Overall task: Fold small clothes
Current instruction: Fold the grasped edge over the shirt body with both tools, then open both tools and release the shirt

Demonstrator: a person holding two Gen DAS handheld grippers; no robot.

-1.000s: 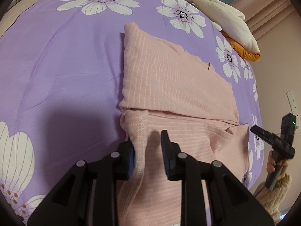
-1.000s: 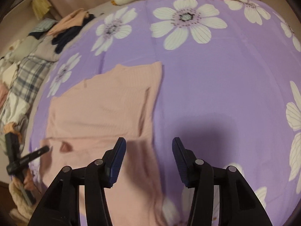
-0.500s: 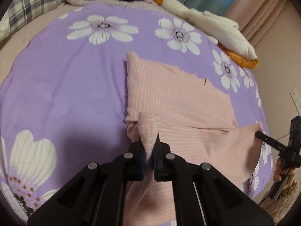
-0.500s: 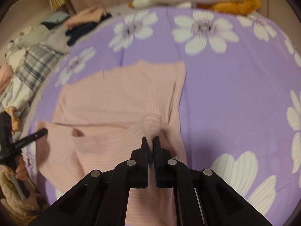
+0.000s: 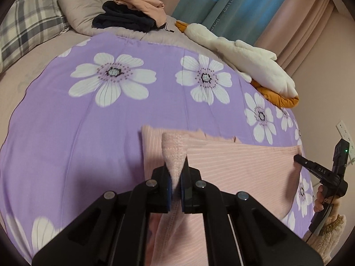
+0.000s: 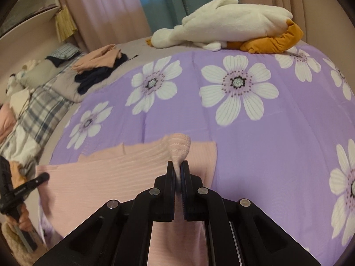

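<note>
A: Two corners of one pink garment point(image 5: 233, 166) are pinched, its lower part lifted off the purple flowered bedspread point(image 5: 77, 122): the left gripper point(image 5: 175, 177) is clamped on a ribbed hem corner, the right gripper point(image 6: 177, 173) likewise.

B: Both corners should be carried forward level, the hem kept taut, and laid edge to edge. One plush goose point(image 6: 221, 31) and one heap of folded clothes point(image 5: 133, 11) are counted behind.

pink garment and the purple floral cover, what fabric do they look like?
Pink garment: looks like soft matte rib knit, fine parallel ridges, fuzzy stitched hem pinched in the left gripper. Purple floral cover: probably thin smooth woven cloth, printed flowers, faint sheen.
</note>
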